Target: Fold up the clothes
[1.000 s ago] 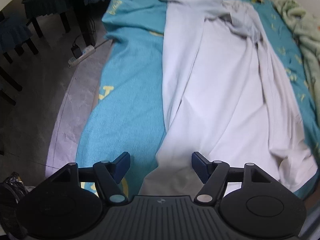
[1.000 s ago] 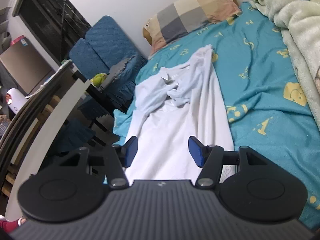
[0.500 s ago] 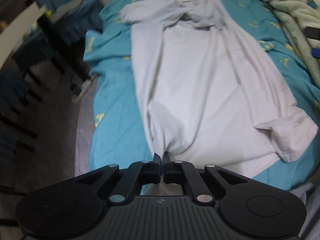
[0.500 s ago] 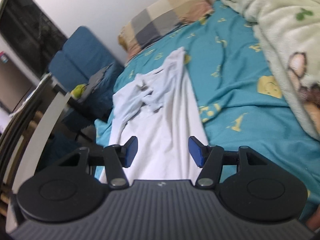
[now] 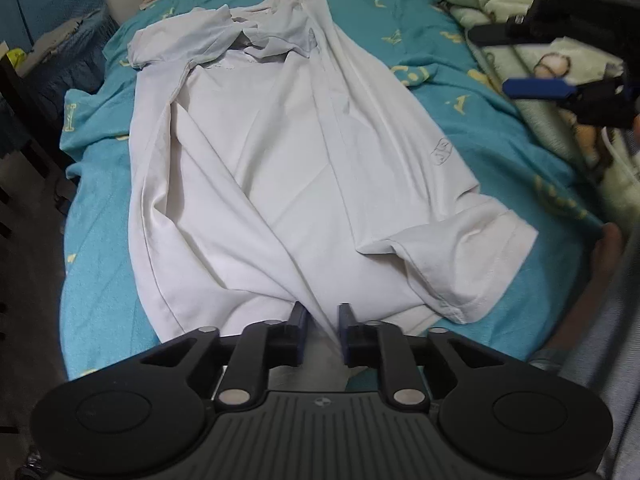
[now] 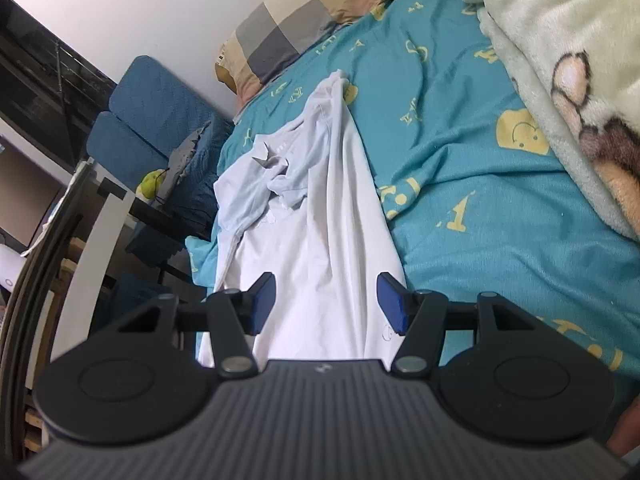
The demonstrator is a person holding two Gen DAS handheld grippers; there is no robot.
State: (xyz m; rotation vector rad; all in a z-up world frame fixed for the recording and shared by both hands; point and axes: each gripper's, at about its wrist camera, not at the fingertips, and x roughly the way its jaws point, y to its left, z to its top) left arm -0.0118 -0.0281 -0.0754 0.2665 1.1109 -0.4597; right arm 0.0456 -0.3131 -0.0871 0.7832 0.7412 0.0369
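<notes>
Half a second earlier clamped on the hem, the left gripper (image 5: 322, 322) had parted narrowly, limp fabric of the white shirt (image 5: 288, 168) lying between its fingers, the shirt spread along the teal bedsheet (image 5: 100, 280). From the right wrist, the right gripper (image 6: 326, 300) hung wide open and empty above the shirt's near end; soft, light cloth, best pinched at hem corners.

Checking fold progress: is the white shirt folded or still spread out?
Spread out. The white shirt lies lengthwise on the teal bedsheet, wrinkled, top end bunched, one sleeve sticking out sideways.
</notes>
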